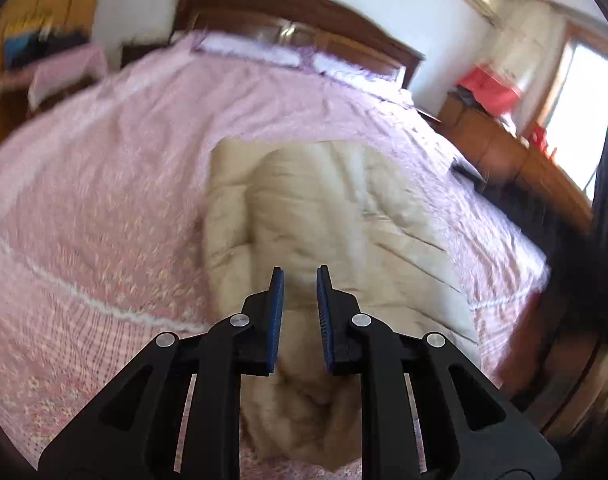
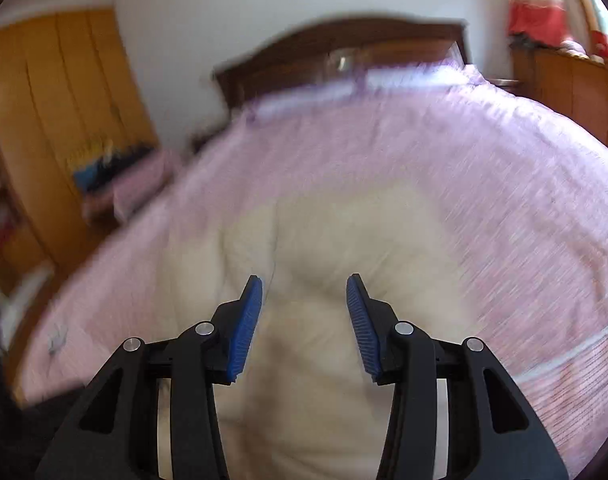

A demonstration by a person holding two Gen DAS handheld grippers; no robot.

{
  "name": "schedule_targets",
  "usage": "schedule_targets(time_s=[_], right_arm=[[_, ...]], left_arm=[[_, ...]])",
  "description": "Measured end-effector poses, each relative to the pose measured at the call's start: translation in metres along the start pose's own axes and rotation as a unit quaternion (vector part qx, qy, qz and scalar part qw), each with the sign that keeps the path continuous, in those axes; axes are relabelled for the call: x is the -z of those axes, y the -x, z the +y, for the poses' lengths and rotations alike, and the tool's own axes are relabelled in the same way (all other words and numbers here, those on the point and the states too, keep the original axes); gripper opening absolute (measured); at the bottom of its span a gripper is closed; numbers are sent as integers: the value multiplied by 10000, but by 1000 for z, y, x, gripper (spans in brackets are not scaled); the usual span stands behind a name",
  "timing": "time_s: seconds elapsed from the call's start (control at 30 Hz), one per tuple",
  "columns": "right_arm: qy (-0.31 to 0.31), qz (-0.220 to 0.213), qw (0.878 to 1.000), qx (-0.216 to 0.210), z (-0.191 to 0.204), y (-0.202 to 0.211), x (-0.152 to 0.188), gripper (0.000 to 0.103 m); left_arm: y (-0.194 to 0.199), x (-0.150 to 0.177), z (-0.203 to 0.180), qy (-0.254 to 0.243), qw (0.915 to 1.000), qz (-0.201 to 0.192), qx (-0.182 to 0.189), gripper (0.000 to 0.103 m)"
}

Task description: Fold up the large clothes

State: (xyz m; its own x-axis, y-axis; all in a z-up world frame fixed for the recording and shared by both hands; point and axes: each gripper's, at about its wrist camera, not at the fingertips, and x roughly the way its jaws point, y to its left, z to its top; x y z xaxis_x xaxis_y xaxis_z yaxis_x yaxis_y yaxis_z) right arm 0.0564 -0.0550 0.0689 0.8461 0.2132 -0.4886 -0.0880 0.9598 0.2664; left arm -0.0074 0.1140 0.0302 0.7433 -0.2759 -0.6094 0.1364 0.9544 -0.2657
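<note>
A cream padded jacket [image 1: 324, 208] lies on the pink bedspread [image 1: 103, 200], partly folded, one side rolled over along its left. In the left wrist view my left gripper [image 1: 300, 270] is low over its near end, jaws narrow, blue pads pinching a bunched fold of the cream fabric. The right wrist view is blurred. There the jacket [image 2: 344, 232] fills the middle, and my right gripper [image 2: 306, 278] holds a thick ridge of it between half-closed pads. The jacket's near edge is hidden under both grippers.
The bedspread [image 2: 484, 160] covers a wide bed with a dark wooden headboard [image 1: 304, 12] and pillows at the far end. A wooden wardrobe [image 2: 43, 100] and a pink-draped bedside table [image 2: 135, 184] stand to the left. A wooden dresser [image 1: 504, 148] runs along the right under a bright window [image 1: 584, 92].
</note>
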Motion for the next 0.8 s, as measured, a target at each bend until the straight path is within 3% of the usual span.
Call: schedule_targets(time_s=[0.03, 0.1, 0.17, 0.27, 0.4, 0.6, 0.8], right_arm=[[32, -270, 9995, 167, -10, 11, -16, 51], [124, -279, 9995, 97, -23, 7, -42, 70], [196, -92, 9997, 122, -27, -15, -53, 70], [440, 233, 9976, 486, -23, -52, -51, 70], [452, 743, 9952, 438, -19, -80, -32, 70], [581, 973, 9926, 442, 7, -106, -10, 71], [1132, 830, 9849, 1009, 37, -129, 14, 74]], left_arm=[[2, -4, -11, -171, 9997, -160, 12, 17], [3, -17, -24, -336, 9989, -320, 68, 17], [-4, -22, -35, -525, 9982, -267, 81, 17], [-17, -30, -41, -464, 9981, 34, -405, 17], [-32, -16, -37, -700, 9932, 340, -864, 17], [-40, 6, -5, -392, 9947, 328, -889, 20], [-55, 9, 30, 352, 9953, 593, -681, 20]])
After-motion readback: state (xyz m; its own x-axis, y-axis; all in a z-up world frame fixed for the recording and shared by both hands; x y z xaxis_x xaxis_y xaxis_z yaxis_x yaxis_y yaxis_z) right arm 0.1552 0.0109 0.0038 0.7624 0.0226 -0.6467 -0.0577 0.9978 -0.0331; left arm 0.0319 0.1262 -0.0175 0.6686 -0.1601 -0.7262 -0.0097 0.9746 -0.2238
